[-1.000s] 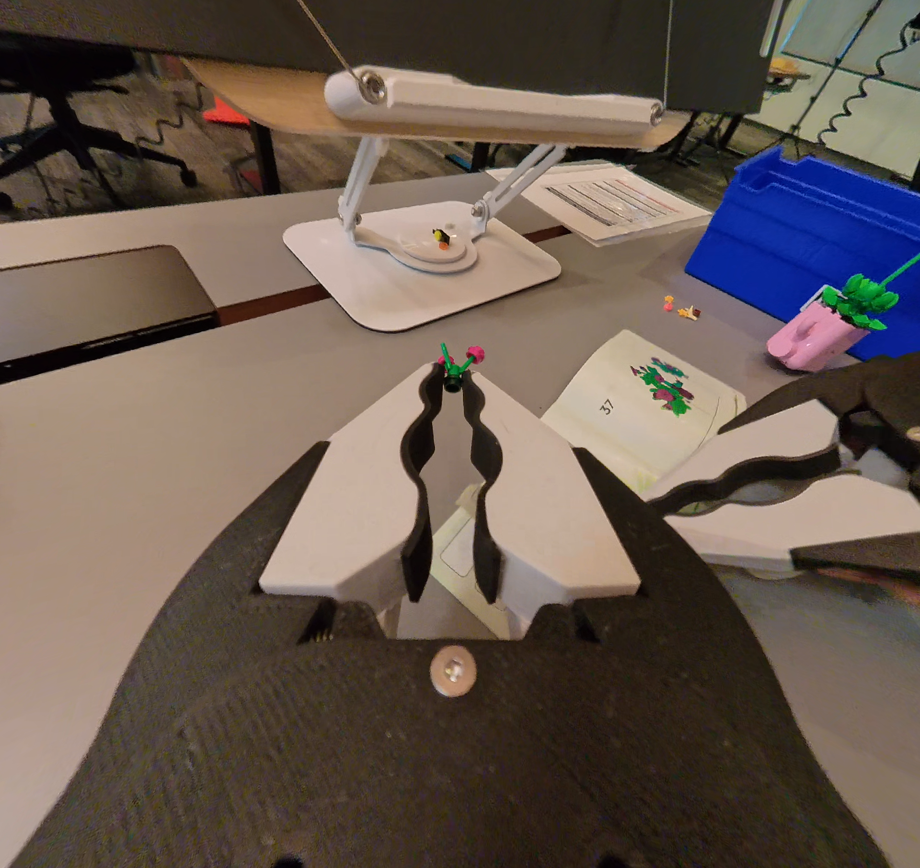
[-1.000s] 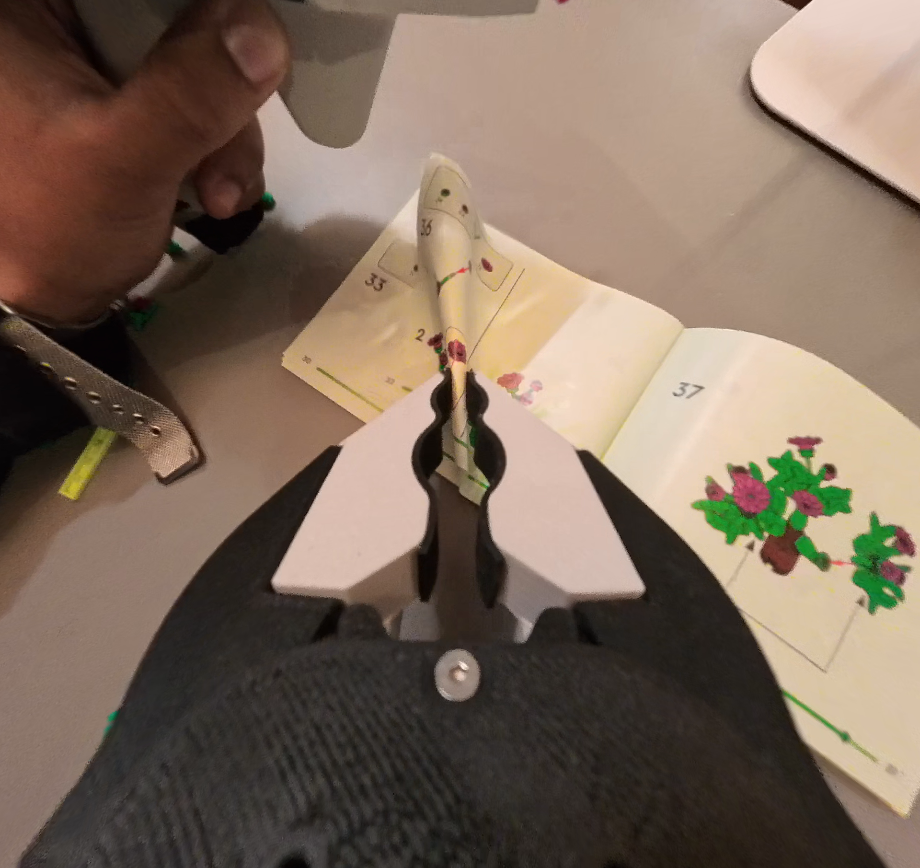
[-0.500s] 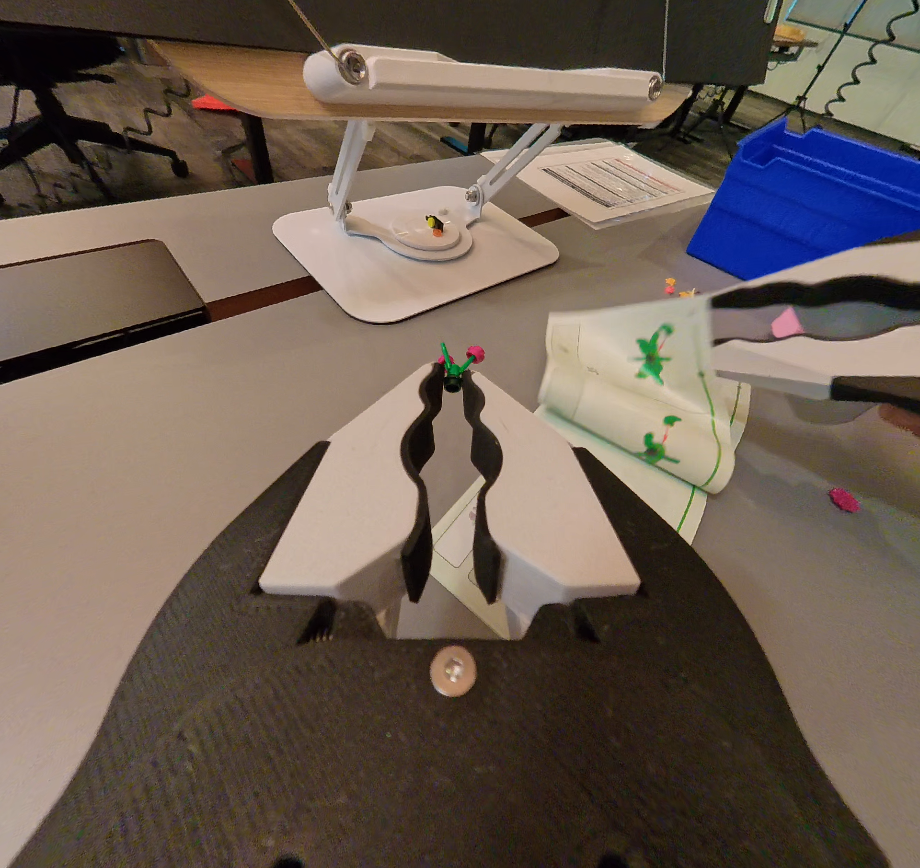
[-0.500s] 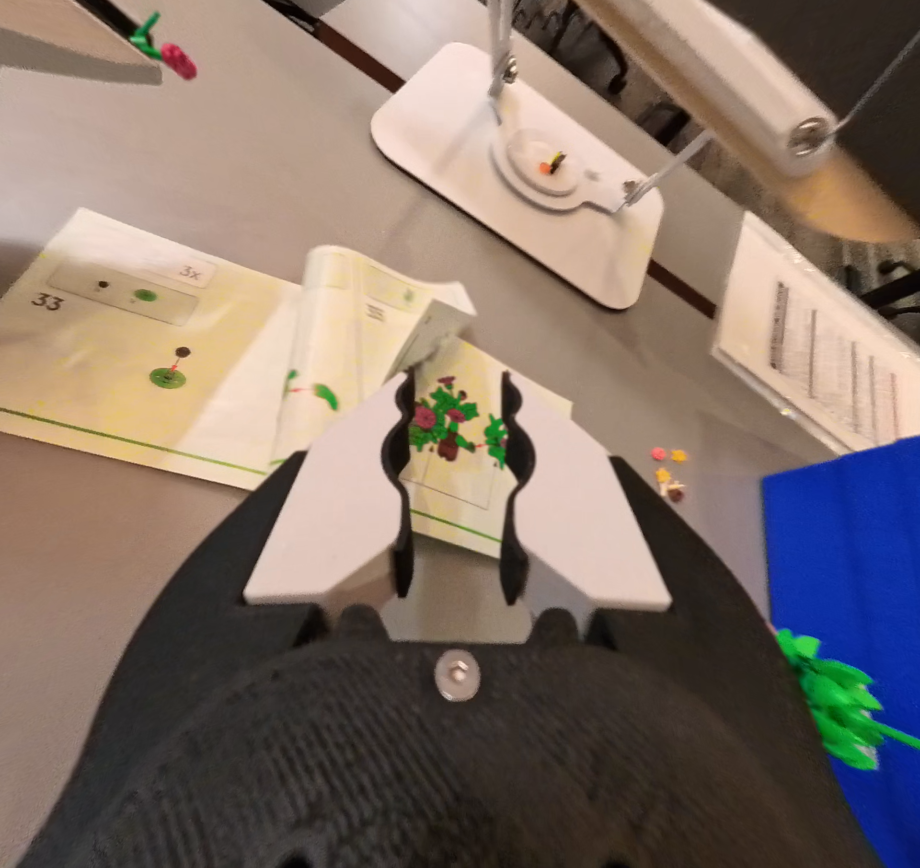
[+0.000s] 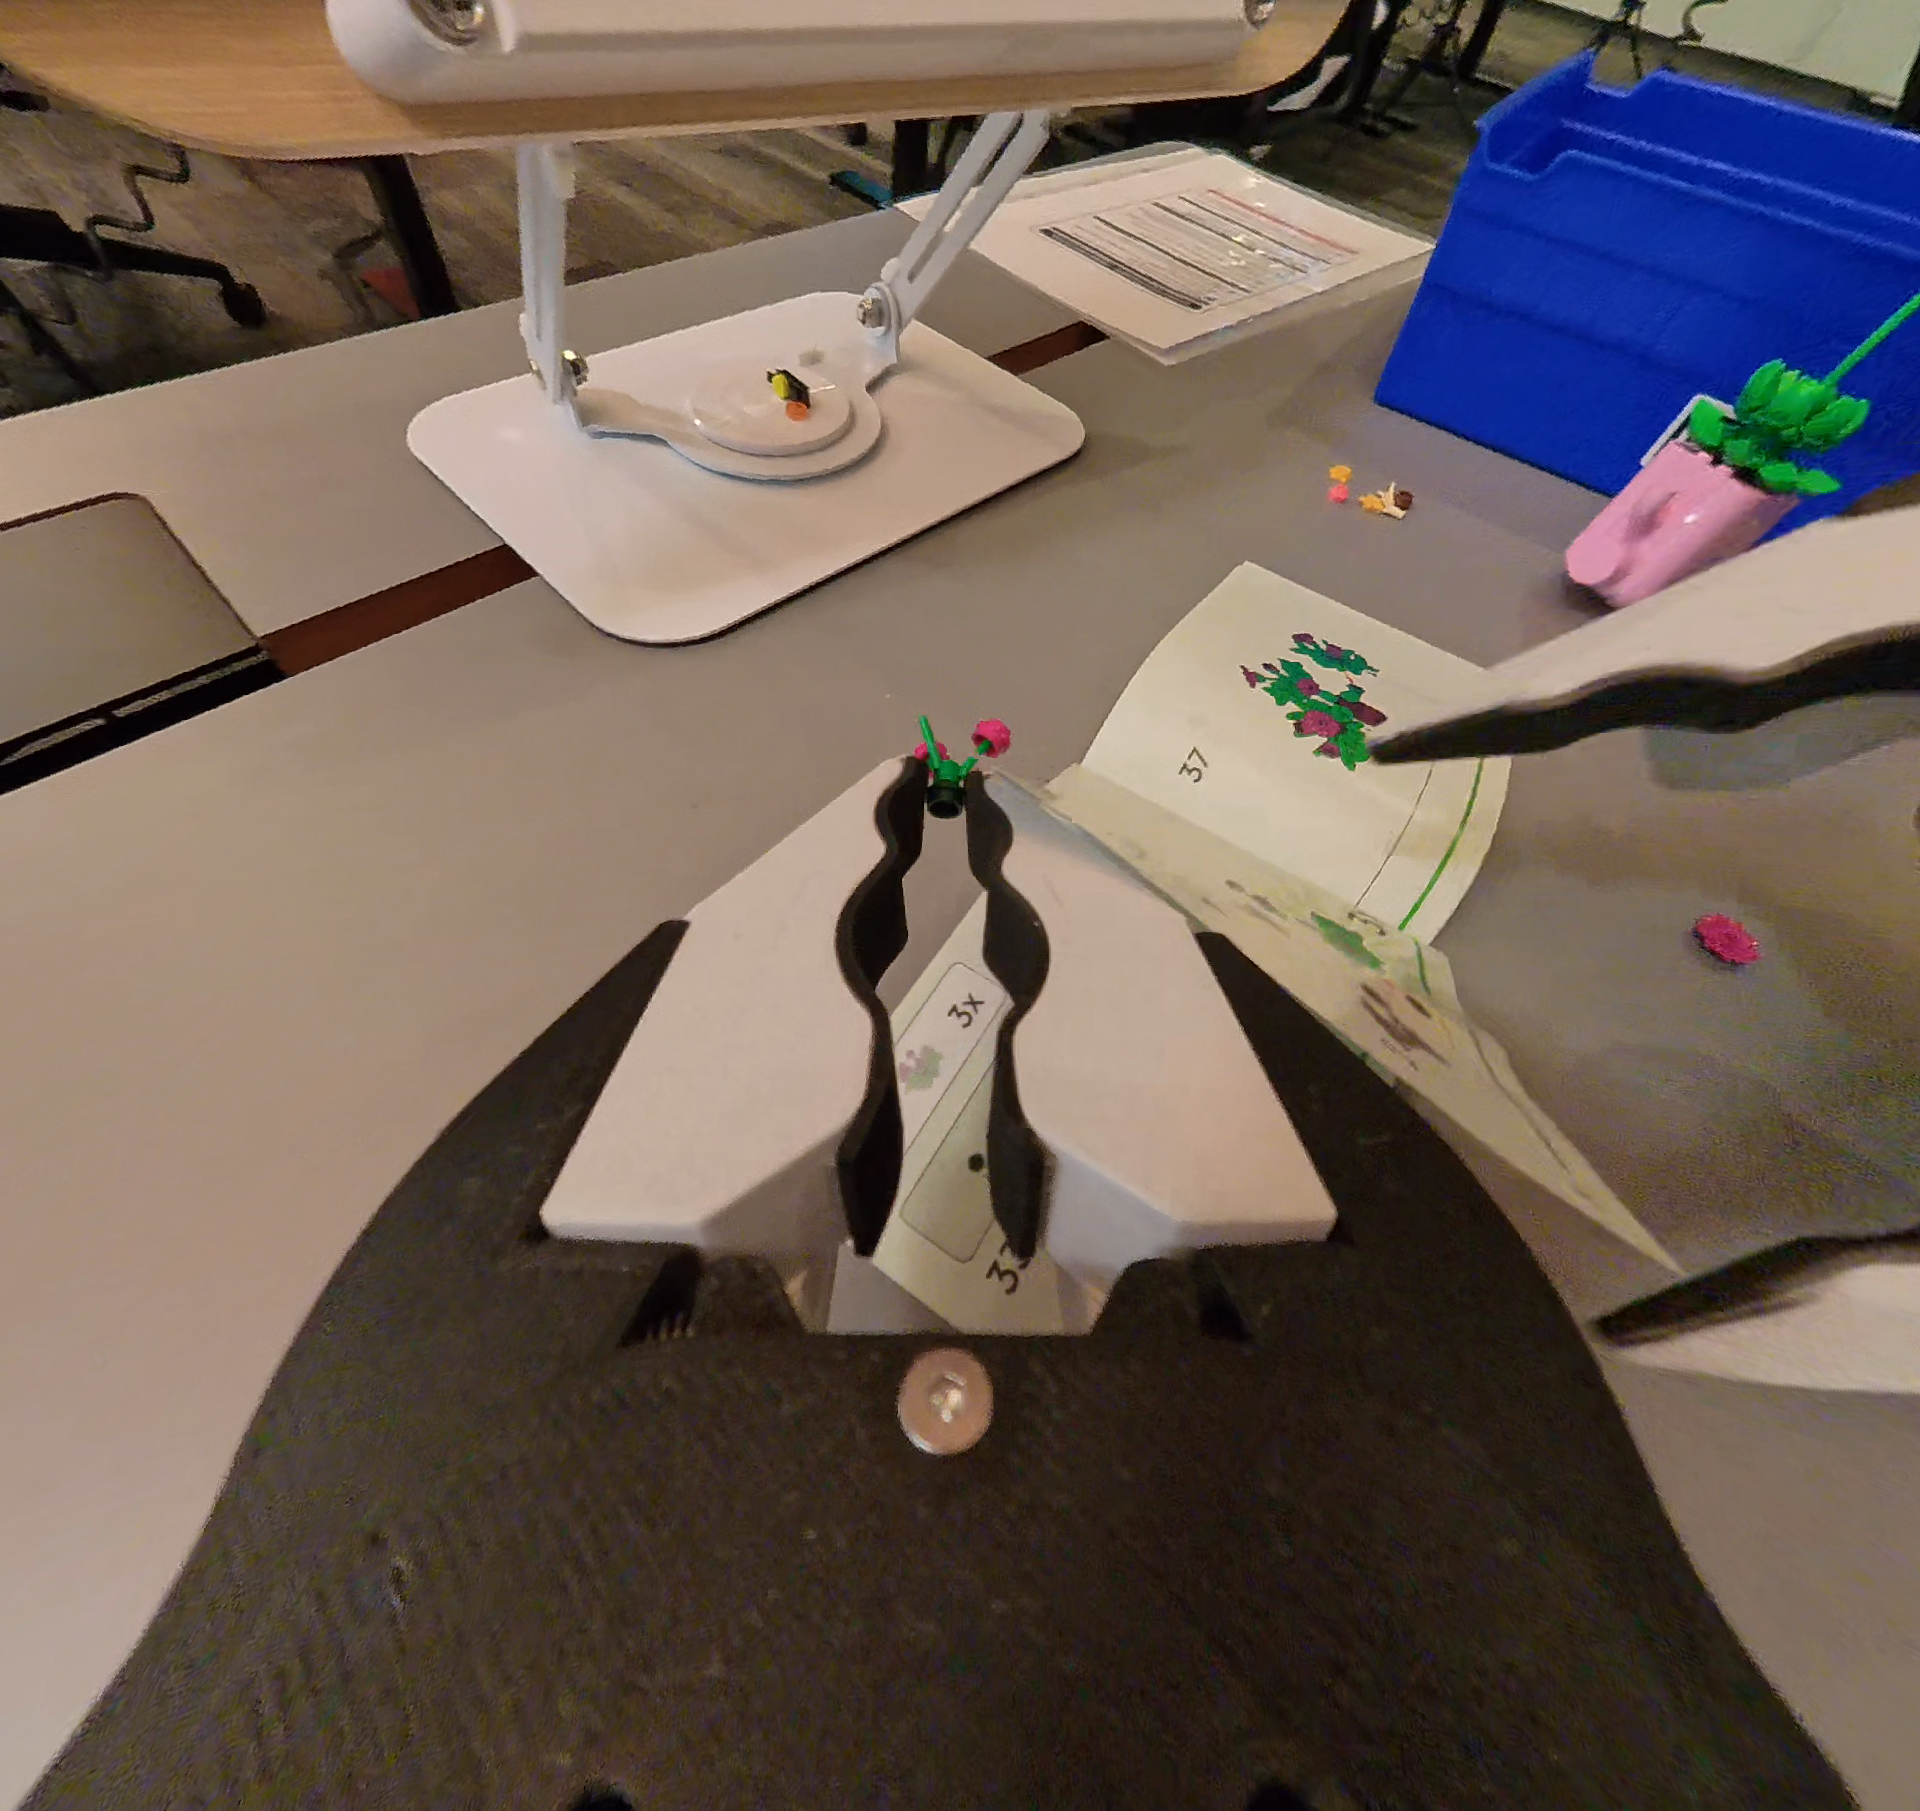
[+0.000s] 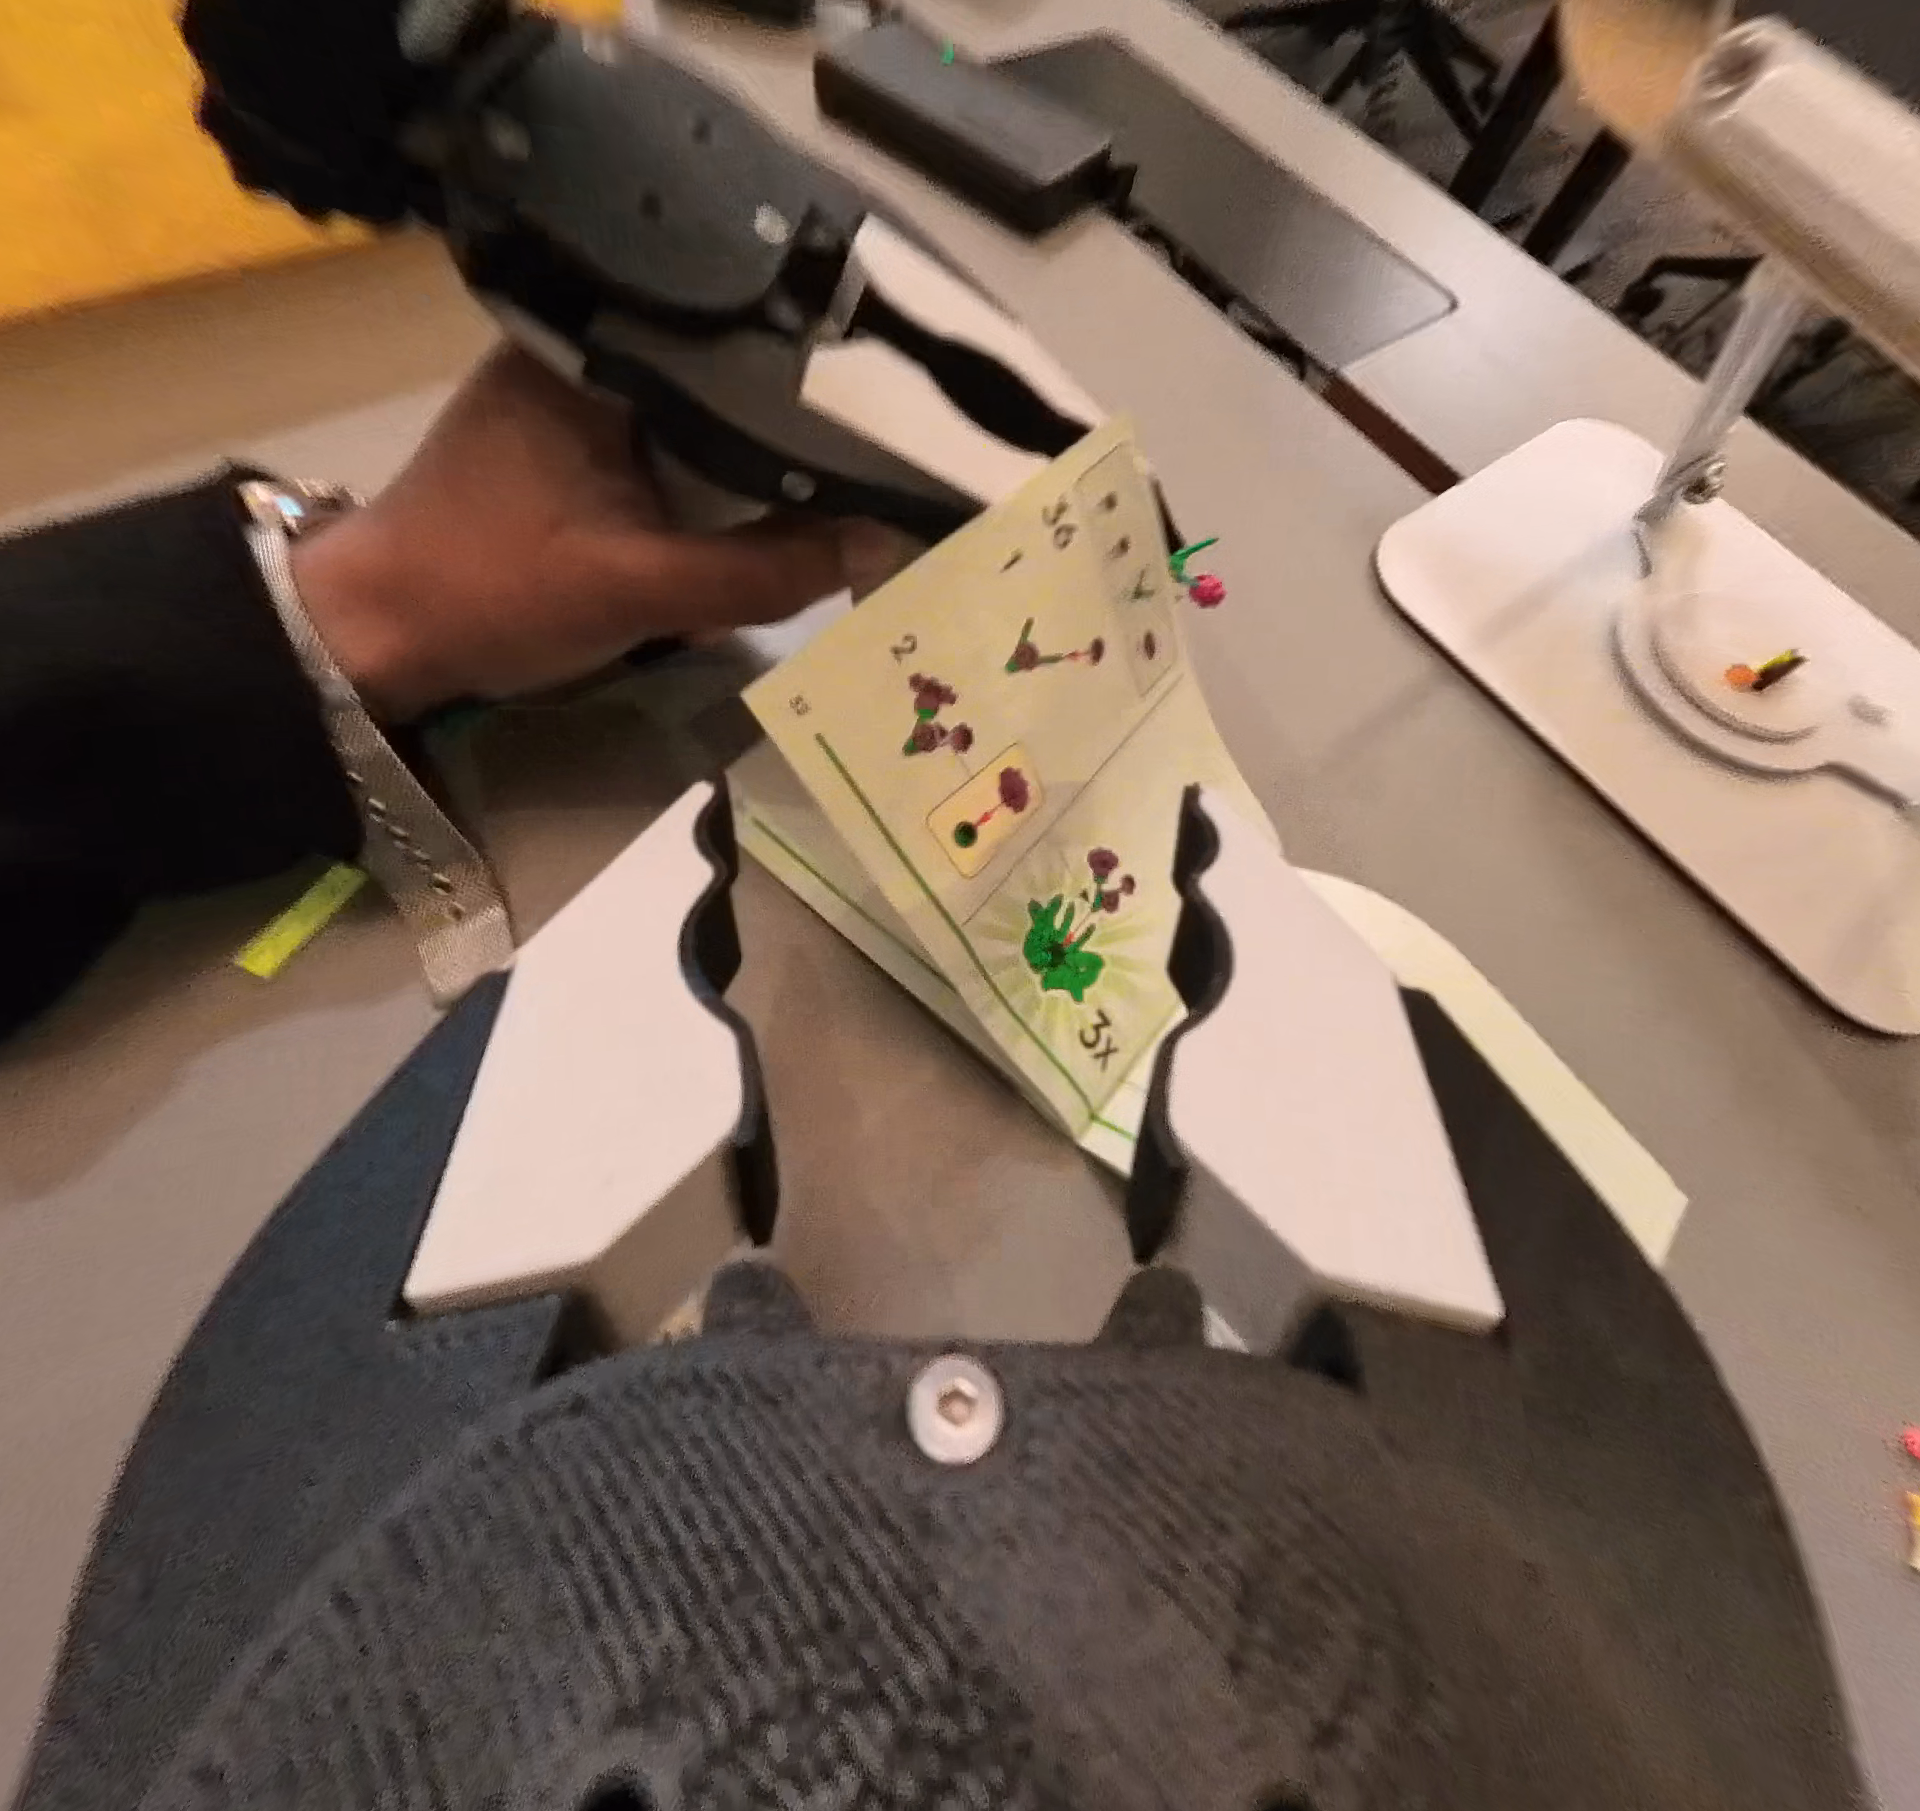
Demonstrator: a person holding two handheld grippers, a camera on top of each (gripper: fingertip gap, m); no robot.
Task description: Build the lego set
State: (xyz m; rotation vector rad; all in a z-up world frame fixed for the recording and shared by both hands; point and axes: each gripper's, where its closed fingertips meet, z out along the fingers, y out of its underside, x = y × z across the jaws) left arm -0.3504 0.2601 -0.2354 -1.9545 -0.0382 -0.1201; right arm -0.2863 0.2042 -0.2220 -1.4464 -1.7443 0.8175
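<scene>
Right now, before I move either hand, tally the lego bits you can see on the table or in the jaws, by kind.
Flower sprig held in the left gripper: 1
Pink pot with green plant: 1
Loose magenta flower piece: 1
Cluster of tiny loose pieces, too small to separate: 1
Small pieces on the white stand base: 1 group
Total: 5

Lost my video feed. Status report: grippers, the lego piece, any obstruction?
Left gripper shut on small green lego stem with pink flowers. Right gripper open, empty. Open pale-yellow instruction booklet standing between them.
</scene>
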